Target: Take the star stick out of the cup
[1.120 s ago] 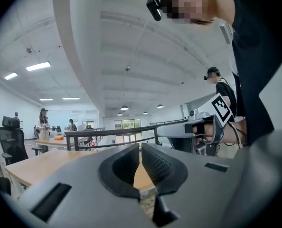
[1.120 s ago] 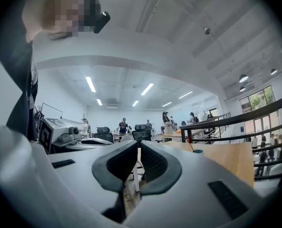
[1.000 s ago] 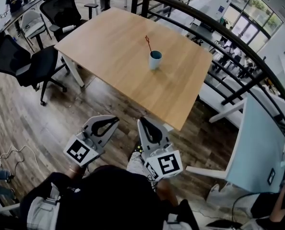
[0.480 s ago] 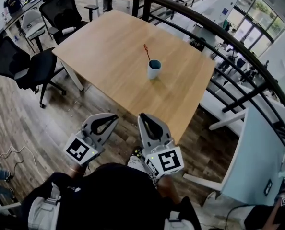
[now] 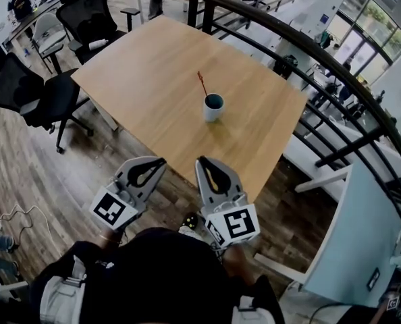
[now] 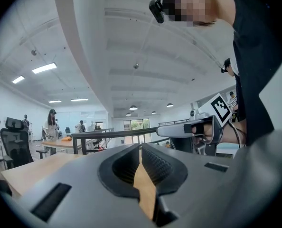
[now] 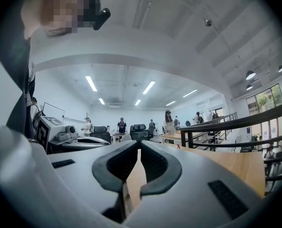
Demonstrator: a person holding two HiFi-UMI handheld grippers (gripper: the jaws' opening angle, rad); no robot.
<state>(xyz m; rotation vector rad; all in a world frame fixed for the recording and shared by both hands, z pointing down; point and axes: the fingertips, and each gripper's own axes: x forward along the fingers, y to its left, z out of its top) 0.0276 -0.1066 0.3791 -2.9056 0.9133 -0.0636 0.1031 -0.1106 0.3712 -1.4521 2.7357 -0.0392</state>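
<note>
Star stick [image 5: 202,85], thin, red: in neither of my grippers. Left gripper [image 5: 161,159]: jaws pressed together, nothing between. Right gripper [image 5: 200,159]: likewise closed, empty. Both sit side by side short of the near edge of the light wooden table [image 5: 140,73], well apart from the white cup with blue inside [image 5: 213,106], where the stick stands leaning. Only my head view shows the cup; the left gripper view catches the right gripper side-on.

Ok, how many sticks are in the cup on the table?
1: the red star stick leans out of the white cup near the middle of the wooden table. A shorter one inside could be hidden.
</note>
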